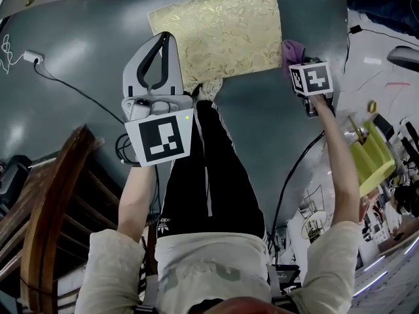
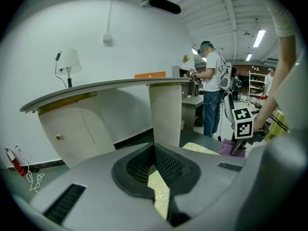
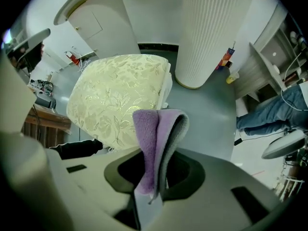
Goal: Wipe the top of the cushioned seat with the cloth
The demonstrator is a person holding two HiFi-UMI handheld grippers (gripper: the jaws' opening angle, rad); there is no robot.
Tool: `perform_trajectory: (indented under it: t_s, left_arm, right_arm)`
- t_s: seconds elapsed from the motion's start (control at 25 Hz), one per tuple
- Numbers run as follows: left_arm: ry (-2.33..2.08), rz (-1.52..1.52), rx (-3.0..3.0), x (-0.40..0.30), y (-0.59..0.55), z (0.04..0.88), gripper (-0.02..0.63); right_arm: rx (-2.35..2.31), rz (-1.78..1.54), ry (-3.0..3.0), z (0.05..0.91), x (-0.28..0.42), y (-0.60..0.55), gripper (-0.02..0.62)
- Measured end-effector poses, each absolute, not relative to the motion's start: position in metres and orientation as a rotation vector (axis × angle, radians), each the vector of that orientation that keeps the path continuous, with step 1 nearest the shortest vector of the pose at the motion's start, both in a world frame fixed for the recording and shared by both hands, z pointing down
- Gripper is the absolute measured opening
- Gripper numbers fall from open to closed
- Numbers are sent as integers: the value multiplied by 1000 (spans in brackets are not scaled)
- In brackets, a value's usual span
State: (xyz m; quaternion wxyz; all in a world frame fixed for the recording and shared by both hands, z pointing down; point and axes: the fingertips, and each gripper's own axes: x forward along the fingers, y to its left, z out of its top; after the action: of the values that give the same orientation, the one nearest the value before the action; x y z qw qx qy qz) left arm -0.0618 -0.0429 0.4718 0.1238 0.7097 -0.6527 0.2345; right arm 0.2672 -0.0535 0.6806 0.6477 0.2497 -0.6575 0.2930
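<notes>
A: Where is the cushioned seat [image 1: 219, 34] found?

B: It is set on the dark grey floor [image 1: 78, 51], straight ahead of the person. Its top is covered in pale gold fabric with a leaf pattern, and nothing is seen lying on it.

A: And the cloth [image 3: 156, 143]?

B: A purple cloth, folded over on itself, is gripped in the right claw [image 3: 153, 170]. The jaws are clenched on its lower part and the fold stands up above them. In the head view it is held just beside the seat's right edge. Whether the seat is touched by it cannot be told.

A: How is the left claw [image 1: 165, 39] held?

B: It is pointed toward the seat's near left corner. Its jaws are closed tip to tip and nothing is held between them; only a strip of the gold fabric is seen through the gap behind the tips.

A: What else is seen around the seat?

B: A white ribbed column [image 3: 211, 32] is stood on the floor just behind the seat. Black trousers [image 1: 209, 169] are stretched toward its near edge. A wooden chair [image 1: 52, 201] is placed well to the left, near the person.
</notes>
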Motion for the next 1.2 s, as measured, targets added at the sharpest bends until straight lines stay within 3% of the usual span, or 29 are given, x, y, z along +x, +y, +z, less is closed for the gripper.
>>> perform_trajectory:
  t_s: [0.2,0.36,0.64,0.92,1.04,1.2]
  left_arm:
    - [-1900,675,2087,-58,-46,467,6]
    - [-1924,620,2112,-53,-58,441,7]
    - [-1896,477,2276,-25,-88,293,8]
    - [-1944,349,2349,-25,-94,108,8]
    - [-2004,267,2403,-22,-76,35,8]
    - [-1997,229,2476,-10,-38,-3,7]
  right_arm:
    - [609,681,-1510,664,266,-59,97]
    - [701,688,-1671,600,230,-82,97]
    - [1014,659,-2119,368,150,-137,97]
    - [1510,332,-2416,96,113,-123,97]
    - [1685,273,-2477,27,123,-86,97]
    - [1755,151,-2487,-4,137,-36,97]
